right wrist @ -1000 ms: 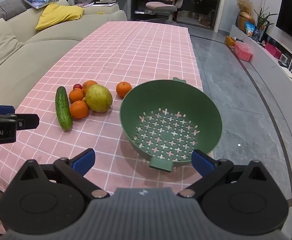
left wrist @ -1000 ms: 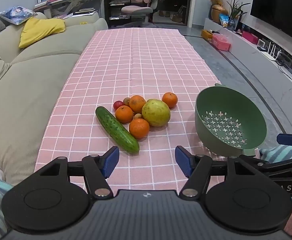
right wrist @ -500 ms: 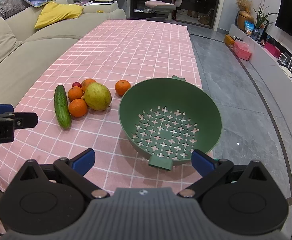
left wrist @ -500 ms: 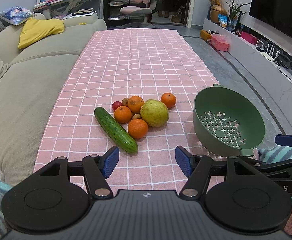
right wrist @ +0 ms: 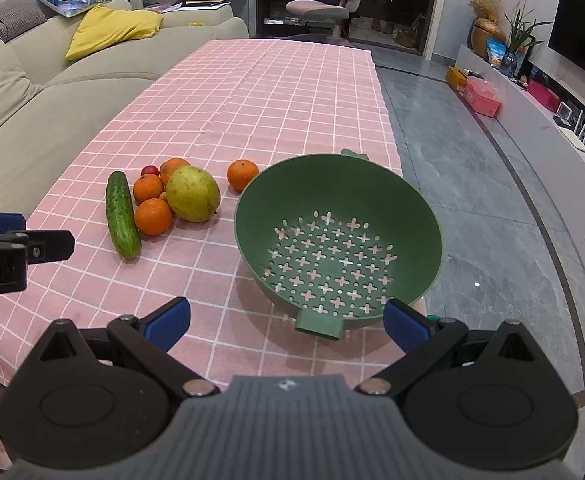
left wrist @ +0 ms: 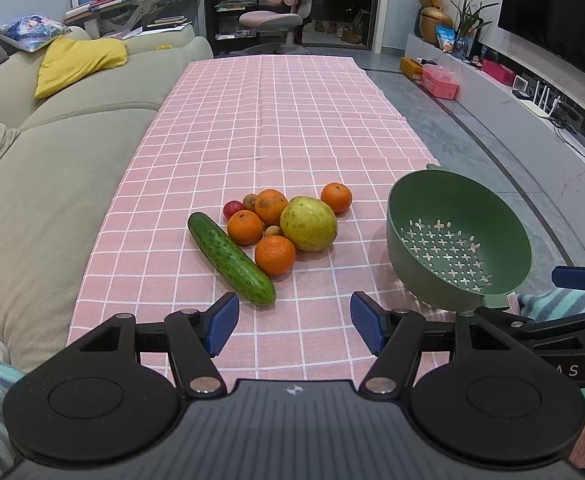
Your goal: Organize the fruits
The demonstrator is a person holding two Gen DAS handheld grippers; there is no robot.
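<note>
A pile of fruit lies on the pink checked tablecloth (left wrist: 276, 128): a cucumber (left wrist: 230, 253), several oranges (left wrist: 275, 255), a large yellow-green pear-like fruit (left wrist: 308, 223), a small red fruit (left wrist: 233, 208) and small brown ones. An empty green colander (left wrist: 458, 246) stands right of the pile. My left gripper (left wrist: 294, 328) is open and empty, just short of the cucumber's near end. My right gripper (right wrist: 286, 322) is open and empty, at the colander's (right wrist: 338, 240) near handle. The cucumber (right wrist: 121, 214), an orange (right wrist: 153, 216) and the pear-like fruit (right wrist: 193, 199) show in the right wrist view.
A beige sofa (left wrist: 32, 168) with a yellow cushion (left wrist: 78, 62) runs along the table's left side. The table's right edge drops to a grey floor (right wrist: 492, 184). A low TV bench (left wrist: 532, 120) stands far right. The left gripper's side (right wrist: 8, 248) shows at the right view's left edge.
Both views have drifted slightly: the fruit and colander sit a little higher and further left in the frames than a second ago. Both grippers remain open and empty.
</note>
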